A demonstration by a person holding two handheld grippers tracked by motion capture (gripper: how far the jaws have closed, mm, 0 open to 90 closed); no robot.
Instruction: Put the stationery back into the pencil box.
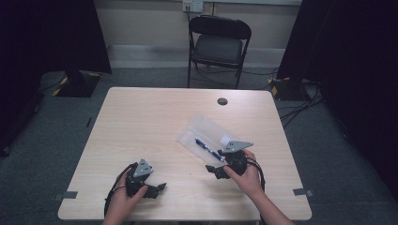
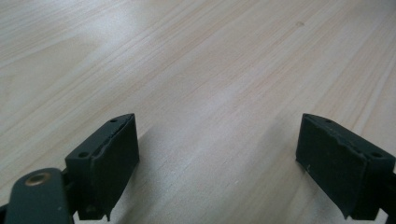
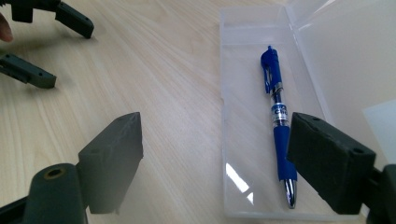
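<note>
A light wooden table (image 1: 155, 122) is seen from the high view, with a clear plastic case (image 1: 206, 133) lying open a bit toward 3 o'clock from the table's middle. A blue pen (image 1: 209, 149) is laid inside the case's tray, tip pointing toward 5 o'clock or so. In the right gripper view the pen (image 3: 278, 121) is stretched along the tray (image 3: 243, 140), silver tip nearest the camera, clip end farthest, and the lid is flipped up at 3 o'clock.

The right gripper (image 1: 218, 171) is held at about 5 o'clock on the table, just beside the near end of the case. Its jaws are spread wide, nothing pinched between them; the right-hand jaw is seen overlapping the tray edge close to the pen's grip, though actual contact can't be told.

The left gripper (image 1: 155, 190) is parked at 7 o'clock near the table's front edge, well apart from the case. Its jaws are also splayed, with only bare wood grain between them in the left gripper view (image 2: 217, 158).

A black folding chair (image 1: 218, 44) is set past the far edge at 12 o'clock, and a small round dark grommet (image 1: 222, 101) is set into the tabletop near it.
</note>
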